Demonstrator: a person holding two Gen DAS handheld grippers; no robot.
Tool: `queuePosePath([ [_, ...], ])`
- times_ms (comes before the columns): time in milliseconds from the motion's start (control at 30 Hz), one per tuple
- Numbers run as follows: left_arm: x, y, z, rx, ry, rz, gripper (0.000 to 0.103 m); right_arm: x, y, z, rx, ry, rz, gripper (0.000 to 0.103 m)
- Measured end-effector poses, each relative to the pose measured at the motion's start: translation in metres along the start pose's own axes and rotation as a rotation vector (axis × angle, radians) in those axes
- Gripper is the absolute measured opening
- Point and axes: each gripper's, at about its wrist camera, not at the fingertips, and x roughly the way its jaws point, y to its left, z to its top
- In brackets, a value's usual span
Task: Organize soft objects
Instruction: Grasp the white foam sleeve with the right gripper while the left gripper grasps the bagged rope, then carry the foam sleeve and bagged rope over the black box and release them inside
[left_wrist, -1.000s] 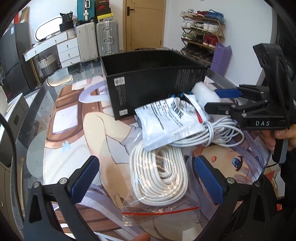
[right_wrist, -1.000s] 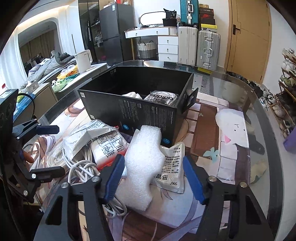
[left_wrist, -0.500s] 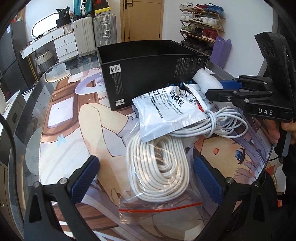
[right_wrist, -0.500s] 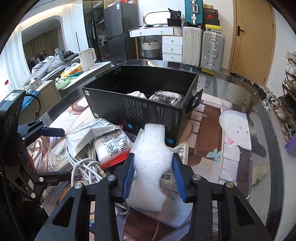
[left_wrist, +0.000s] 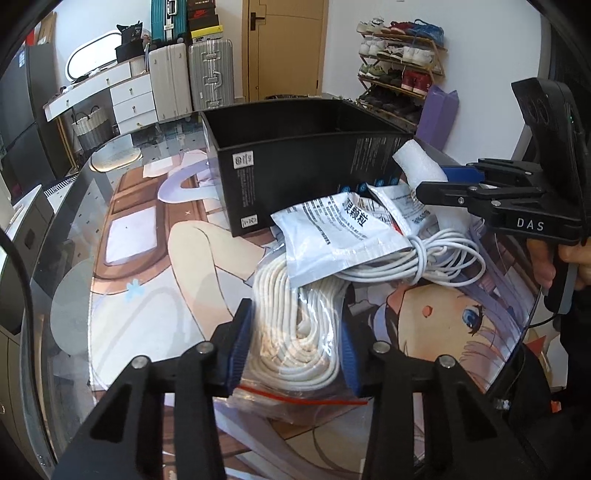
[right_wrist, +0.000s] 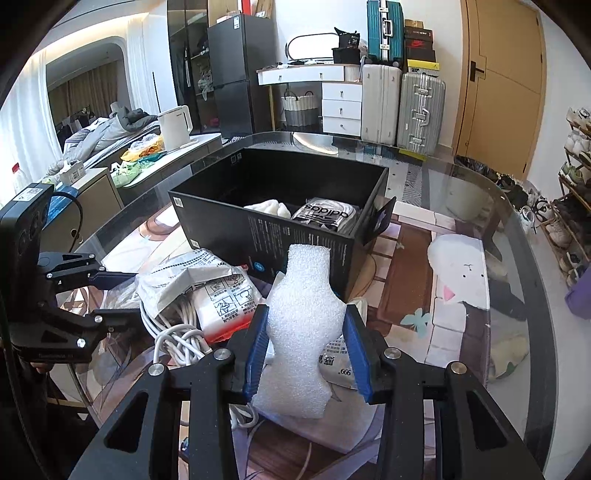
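The left tongs (left_wrist: 293, 347) clamp the bagged white cable coil (left_wrist: 299, 325) on the tabletop (left_wrist: 147, 258); the right tongs (right_wrist: 306, 349) pinch a foam piece (right_wrist: 303, 317) (upright) before the black box (right_wrist: 280, 236).

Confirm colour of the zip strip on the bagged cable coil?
Red, on the bagged cable coil; clearest in the left wrist view.

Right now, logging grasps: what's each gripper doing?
Left gripper: closed on the bagged white cord.
Right gripper: closed on the white foam piece.
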Motion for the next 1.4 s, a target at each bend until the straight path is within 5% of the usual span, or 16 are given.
queuePosePath([
  [467,-0.012,0.010,-0.002,0.006,-0.015,0.054,0.040,-0.010,-0.004,0.002,0.004,-0.031,-0.011,0.041],
  [800,-0.048,0.013,0.012,-0.027,-0.144,0.031,0.040,-0.018,-0.005,0.005,0.007,-0.058,-0.015,0.041],
  [1400,-0.062,0.020,0.037,-0.060,-0.231,0.051,0.040,-0.032,0.003,0.015,-0.012,-0.115,-0.001,0.041],
])
